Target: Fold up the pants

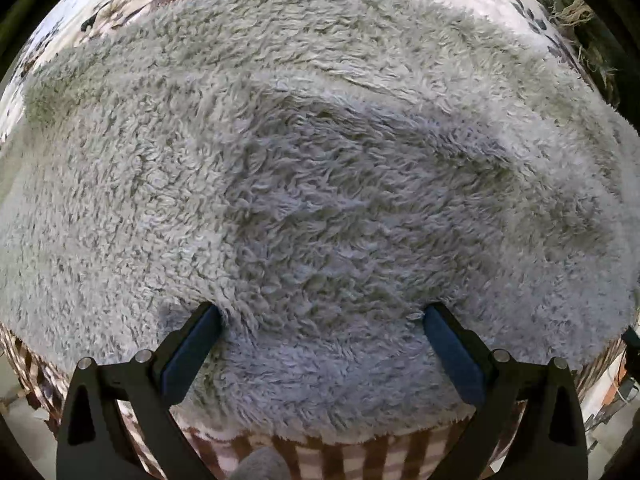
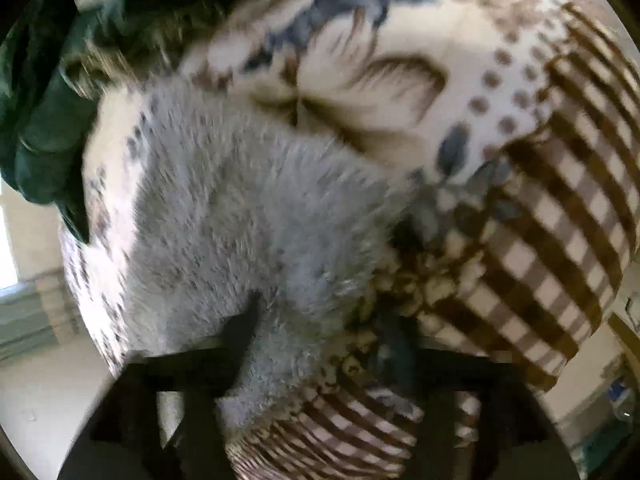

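Observation:
The grey fluffy pants [image 1: 320,168] fill most of the left wrist view, lying spread on a patterned blanket [image 1: 360,456]. My left gripper [image 1: 320,312] points straight down onto them, open, with its blue pads [image 1: 196,352] wide apart and their tips in the pile. The right wrist view is blurred. There a narrower part of the pants [image 2: 248,208] runs down between the fingers of my right gripper [image 2: 316,332]. Its jaws stand apart and open, with a dark finger [image 2: 242,328] at the fleece's left edge.
The blanket [image 2: 400,80] is cream with brown and blue flowers, a dotted band and a brown checked border [image 2: 552,240]. A dark green cloth [image 2: 48,128] lies bunched at the upper left. Pale floor [image 2: 36,392] shows beyond the bed's edge.

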Tool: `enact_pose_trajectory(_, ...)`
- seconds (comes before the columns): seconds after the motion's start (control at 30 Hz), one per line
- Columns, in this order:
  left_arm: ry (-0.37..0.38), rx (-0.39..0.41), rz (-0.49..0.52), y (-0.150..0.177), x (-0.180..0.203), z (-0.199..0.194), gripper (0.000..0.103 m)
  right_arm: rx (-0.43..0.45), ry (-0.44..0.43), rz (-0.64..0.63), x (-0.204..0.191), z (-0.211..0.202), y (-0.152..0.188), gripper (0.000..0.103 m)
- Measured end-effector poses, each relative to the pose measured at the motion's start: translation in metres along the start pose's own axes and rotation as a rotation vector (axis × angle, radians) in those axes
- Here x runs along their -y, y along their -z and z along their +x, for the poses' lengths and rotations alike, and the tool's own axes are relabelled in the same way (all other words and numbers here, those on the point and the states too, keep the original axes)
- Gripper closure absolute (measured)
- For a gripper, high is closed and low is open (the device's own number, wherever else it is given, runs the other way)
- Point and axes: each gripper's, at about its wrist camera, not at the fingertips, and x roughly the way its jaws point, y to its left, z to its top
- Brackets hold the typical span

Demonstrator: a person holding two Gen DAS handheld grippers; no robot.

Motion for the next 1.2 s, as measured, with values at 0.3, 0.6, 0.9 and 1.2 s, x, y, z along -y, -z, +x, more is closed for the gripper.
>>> enact_pose_trajectory(0.3,0.035,0.025,-0.015,-0.014,-0.014,0.020,0.000,0.063,-0.423,0.065,0.024,0.053,-0.020,0.024)
enact_pose_trajectory(0.6,0.103,0.006,-0.072,-0.046,-0.058,0.014,0.000,0.185,-0.387,0.037,-0.008,0.040,-0.019,0.079)
enact_pose_trajectory(0.9,0.225,0.090,-0.216,-0.048,-0.152,-0.057,0.000,0.258,-0.398,-0.260,-0.125,-0.047,0.050,0.079)
enact_pose_trajectory(1.2,0.184,0.184,-0.418,-0.005,-0.309,-0.098,0.000,0.085,-0.274,-0.626,-0.275,0.057,0.216,0.080)
